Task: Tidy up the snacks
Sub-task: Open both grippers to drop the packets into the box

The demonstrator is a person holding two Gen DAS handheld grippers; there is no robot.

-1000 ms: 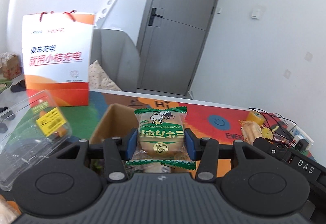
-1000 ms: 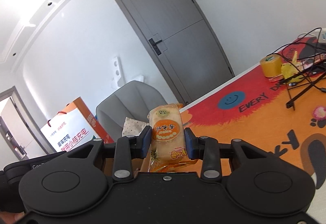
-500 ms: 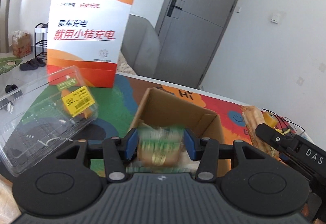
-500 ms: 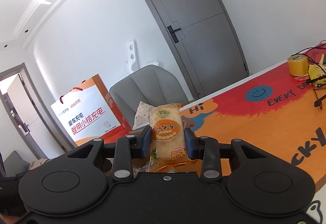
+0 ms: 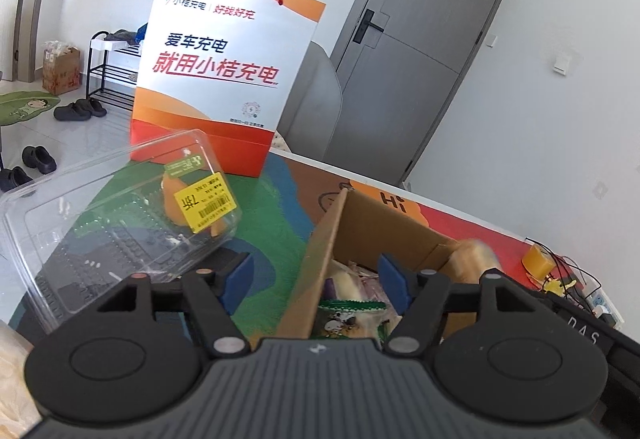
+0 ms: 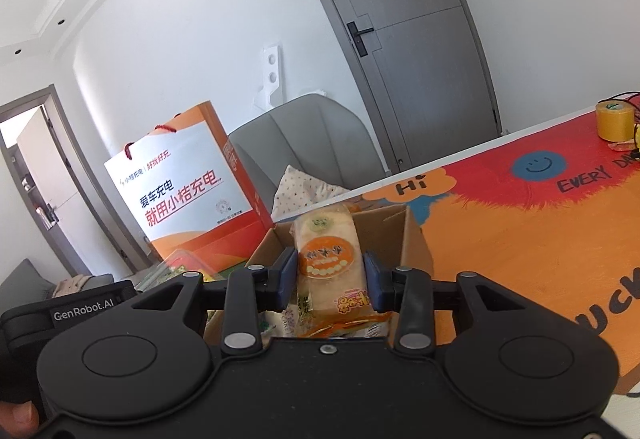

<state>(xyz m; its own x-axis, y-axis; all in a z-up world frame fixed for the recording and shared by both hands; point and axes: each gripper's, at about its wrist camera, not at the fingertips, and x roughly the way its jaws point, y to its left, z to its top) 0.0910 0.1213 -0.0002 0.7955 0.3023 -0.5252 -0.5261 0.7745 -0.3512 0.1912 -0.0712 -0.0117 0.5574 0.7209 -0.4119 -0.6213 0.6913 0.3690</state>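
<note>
Step in hand, by the look: dropping snacks into cardboard box (image 5: 352, 239) on the bench (image 6: 520, 239).

Left tongs (image 5: 316, 281) spread wide, nothing between pads. Green-edged snack pkt (image 5: 348, 319) lying just below them inside the box, on top of other wrapped snacks; looks released, contact w/ pads none. Pkt mostly hidden by tong body, so long axis hard to call; serrated green edge runs roughly across the view.

Right tongs (image 6: 330, 281) closed on orange-label bread pkt (image 6: 330, 263), pads on both flat sides. Pkt upright, long axis running away from camera/upward, top end toward the far box wall, bottom seam toward tong body. Held over the box opening, near the right-hand wall (image 6: 412, 239). Top half blurred.

Next move, as judgement: lower right tongs into box, then open; needs pkt clear of the right wall and of left tongs, which sit over the same box. Tipping pkt flat likely stacks better.

Nearby, not in play: clear plastic clamshell (image 5: 112, 223) left of box, orange-white paper bag (image 5: 228, 71) behind it.
</note>
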